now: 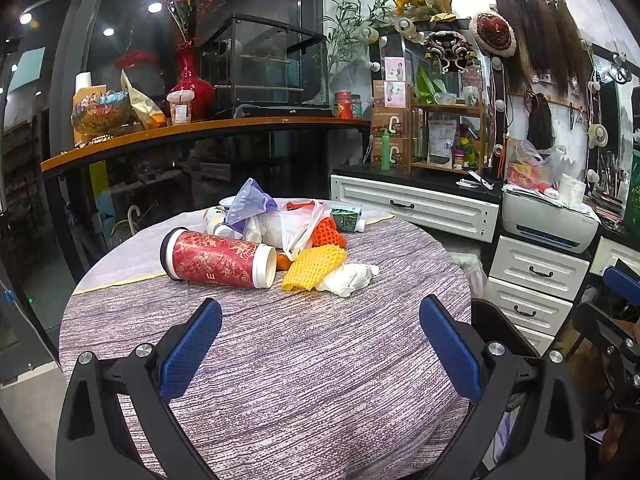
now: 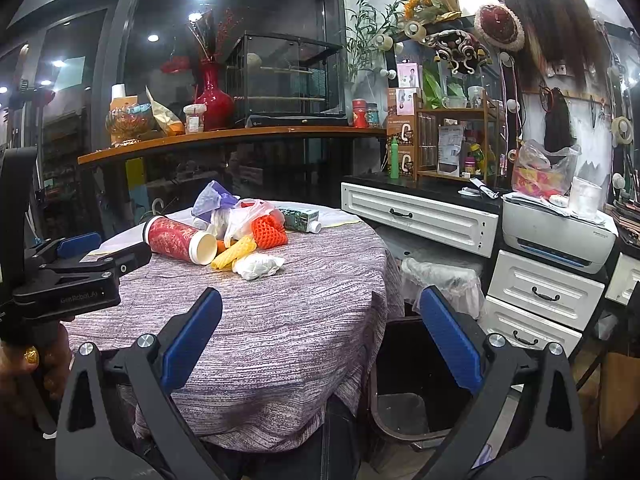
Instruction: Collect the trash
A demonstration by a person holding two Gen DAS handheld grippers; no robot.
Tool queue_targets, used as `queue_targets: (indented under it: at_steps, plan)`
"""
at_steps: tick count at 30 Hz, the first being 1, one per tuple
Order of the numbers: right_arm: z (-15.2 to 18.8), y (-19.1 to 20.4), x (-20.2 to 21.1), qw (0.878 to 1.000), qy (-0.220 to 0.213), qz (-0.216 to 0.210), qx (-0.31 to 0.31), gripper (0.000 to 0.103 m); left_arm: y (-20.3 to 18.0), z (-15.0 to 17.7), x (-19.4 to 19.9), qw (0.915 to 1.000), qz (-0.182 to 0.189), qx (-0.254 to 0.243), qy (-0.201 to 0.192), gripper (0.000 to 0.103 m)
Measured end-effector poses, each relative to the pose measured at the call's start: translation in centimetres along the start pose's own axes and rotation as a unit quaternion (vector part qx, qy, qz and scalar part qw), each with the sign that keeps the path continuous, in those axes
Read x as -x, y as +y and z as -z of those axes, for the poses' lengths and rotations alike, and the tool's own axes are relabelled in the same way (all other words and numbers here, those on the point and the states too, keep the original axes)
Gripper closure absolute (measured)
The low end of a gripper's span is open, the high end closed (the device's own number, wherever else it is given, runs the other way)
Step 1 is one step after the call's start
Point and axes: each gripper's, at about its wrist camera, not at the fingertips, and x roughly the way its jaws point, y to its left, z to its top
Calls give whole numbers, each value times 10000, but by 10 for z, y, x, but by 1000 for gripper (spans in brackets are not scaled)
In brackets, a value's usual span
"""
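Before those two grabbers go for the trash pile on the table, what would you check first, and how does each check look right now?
1. Left gripper open and empty: ok.
2. Right gripper open and empty: ok.
3. Bare cloth between left gripper and pile, nothing in the way: ok.
4. Nearest pieces free to grab: tissue wad and yellow net lie at the pile's front: ok.
5. Red cup stable: on its side, might roll: not ok.
6. Bin ready: a plastic-lined bin shows beside the table, but how full it is: cannot tell.
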Motion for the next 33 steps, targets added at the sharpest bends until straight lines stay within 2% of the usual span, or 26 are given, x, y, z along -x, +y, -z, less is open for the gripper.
queue_targets:
  at_steps: [24, 29, 33]
  plan:
    - [3, 2, -4, 10000, 33, -13, -17, 5, -1, -1, 0, 10000, -4, 3, 18, 5]
    - [12, 3, -15, 9999, 104, 13, 25, 5, 3, 5, -10, 9999, -10, -24, 133, 5]
    - [16, 4, -27, 9994, 326, -78, 127, 5, 10, 9, -21, 9995, -41, -52, 321, 5]
